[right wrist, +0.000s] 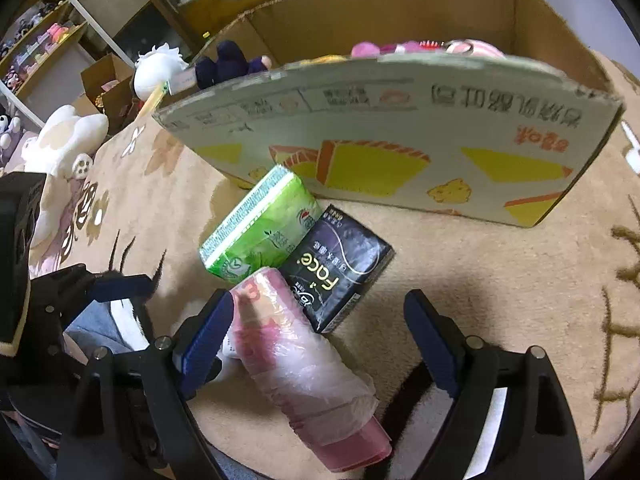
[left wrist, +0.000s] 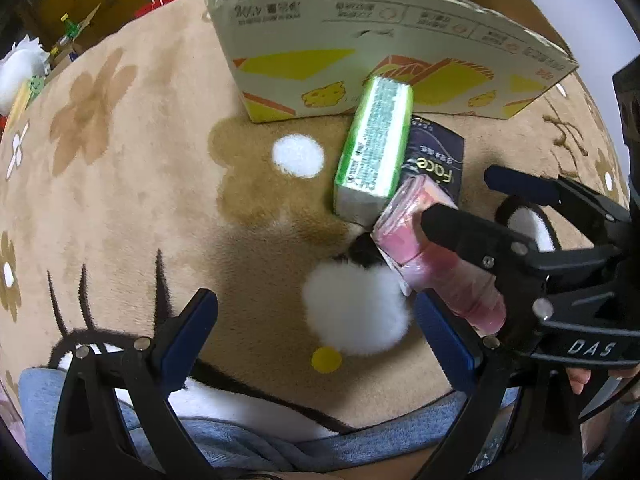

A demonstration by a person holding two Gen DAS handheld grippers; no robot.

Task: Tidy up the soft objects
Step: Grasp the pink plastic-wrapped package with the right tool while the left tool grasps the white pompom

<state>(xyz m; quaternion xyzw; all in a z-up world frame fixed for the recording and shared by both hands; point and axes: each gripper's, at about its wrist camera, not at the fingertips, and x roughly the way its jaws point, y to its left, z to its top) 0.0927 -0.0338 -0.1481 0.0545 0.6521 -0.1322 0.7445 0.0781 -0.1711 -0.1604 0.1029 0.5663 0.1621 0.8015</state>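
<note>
Three soft packs lie on the beige carpet in front of a cardboard box (right wrist: 400, 128): a green tissue pack (right wrist: 260, 232), a black "Face" tissue pack (right wrist: 336, 264) and a pink plastic-wrapped roll (right wrist: 296, 360). My right gripper (right wrist: 320, 336) is open, its jaws standing on either side of the pink roll; its left finger touches the roll. In the left wrist view the green pack (left wrist: 376, 148), black pack (left wrist: 440, 160) and pink roll (left wrist: 440, 264) sit to the right, with the right gripper (left wrist: 456, 200) around the roll. My left gripper (left wrist: 316, 328) is open and empty above the carpet.
The box holds several plush toys (right wrist: 236, 60). The carpet (left wrist: 140, 184) has a flower pattern and a white pompom (left wrist: 356, 312). White plush toys (right wrist: 68, 136), small boxes and shelves stand at the far left. Blue cloth (left wrist: 240, 440) lies at the near edge.
</note>
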